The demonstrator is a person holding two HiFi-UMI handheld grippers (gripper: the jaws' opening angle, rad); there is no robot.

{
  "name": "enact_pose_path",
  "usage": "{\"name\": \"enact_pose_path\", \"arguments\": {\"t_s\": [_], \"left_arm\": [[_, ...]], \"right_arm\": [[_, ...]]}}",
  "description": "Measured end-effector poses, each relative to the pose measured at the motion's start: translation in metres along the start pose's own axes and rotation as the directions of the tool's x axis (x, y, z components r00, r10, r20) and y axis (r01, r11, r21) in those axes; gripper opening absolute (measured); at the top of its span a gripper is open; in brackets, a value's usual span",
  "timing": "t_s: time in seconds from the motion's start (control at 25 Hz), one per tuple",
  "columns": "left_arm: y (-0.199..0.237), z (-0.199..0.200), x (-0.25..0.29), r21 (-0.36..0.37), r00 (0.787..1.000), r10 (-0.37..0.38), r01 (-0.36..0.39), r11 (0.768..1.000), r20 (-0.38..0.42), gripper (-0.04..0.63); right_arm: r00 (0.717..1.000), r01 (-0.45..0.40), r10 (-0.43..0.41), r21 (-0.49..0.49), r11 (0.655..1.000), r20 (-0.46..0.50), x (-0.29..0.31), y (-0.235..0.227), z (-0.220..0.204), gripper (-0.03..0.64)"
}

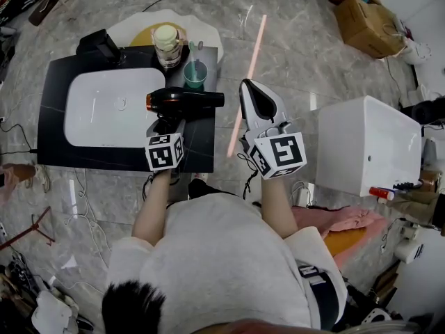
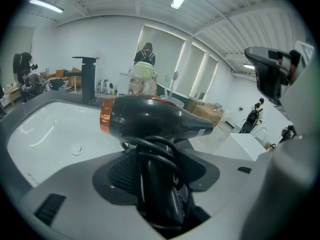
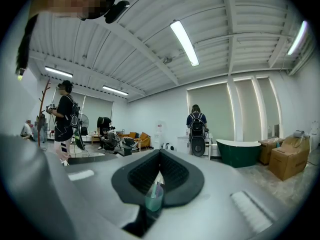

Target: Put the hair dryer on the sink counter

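Observation:
The black hair dryer (image 1: 184, 101) with an orange rear ring lies level over the right part of the black sink counter (image 1: 55, 82), its barrel pointing right. My left gripper (image 1: 169, 122) is shut on its handle and wound cord, and in the left gripper view the hair dryer (image 2: 150, 116) fills the space above the left gripper (image 2: 155, 159). Whether it touches the counter is unclear. The white basin (image 1: 111, 106) sits to its left. My right gripper (image 1: 249, 88) hovers off the counter's right edge, holding nothing, and the right gripper (image 3: 159, 156) has its jaws together.
A green cup (image 1: 195, 74) with toothbrushes and a lidded jar (image 1: 167, 44) stand at the counter's back right, a black faucet (image 1: 104, 44) behind the basin. A white cabinet (image 1: 365, 145) stands to the right, cardboard boxes (image 1: 368, 23) beyond it. Cables lie on the floor.

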State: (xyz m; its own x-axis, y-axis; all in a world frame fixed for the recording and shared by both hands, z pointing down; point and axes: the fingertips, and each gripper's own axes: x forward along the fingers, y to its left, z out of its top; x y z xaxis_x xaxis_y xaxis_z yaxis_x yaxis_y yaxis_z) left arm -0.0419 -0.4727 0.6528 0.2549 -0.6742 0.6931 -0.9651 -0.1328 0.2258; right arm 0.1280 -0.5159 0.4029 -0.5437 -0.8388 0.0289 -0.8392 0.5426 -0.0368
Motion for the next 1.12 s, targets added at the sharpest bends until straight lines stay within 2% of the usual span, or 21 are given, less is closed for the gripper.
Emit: {"name": "enact_pose_path", "arguments": {"t_s": [0.44,0.72,1.12], "left_arm": [[0.005,-0.009,0.015,-0.017,0.998,0.023,-0.023,1.000,-0.051,0.249],[0.003,-0.013,0.019,0.019,0.998,0.037,-0.036,0.999,-0.056,0.250],[0.001,-0.013,0.020,0.023,0.996,-0.005,0.007,1.000,-0.084,0.258]], "right_arm": [[1.000,-0.008,0.008,0.010,1.000,-0.016,0.005,-0.007,-0.006,0.011],[1.000,-0.018,0.019,0.010,1.000,-0.023,0.007,-0.006,-0.009,0.012],[0.999,-0.039,0.039,0.014,0.999,-0.018,0.010,0.006,-0.008,0.011]]}}
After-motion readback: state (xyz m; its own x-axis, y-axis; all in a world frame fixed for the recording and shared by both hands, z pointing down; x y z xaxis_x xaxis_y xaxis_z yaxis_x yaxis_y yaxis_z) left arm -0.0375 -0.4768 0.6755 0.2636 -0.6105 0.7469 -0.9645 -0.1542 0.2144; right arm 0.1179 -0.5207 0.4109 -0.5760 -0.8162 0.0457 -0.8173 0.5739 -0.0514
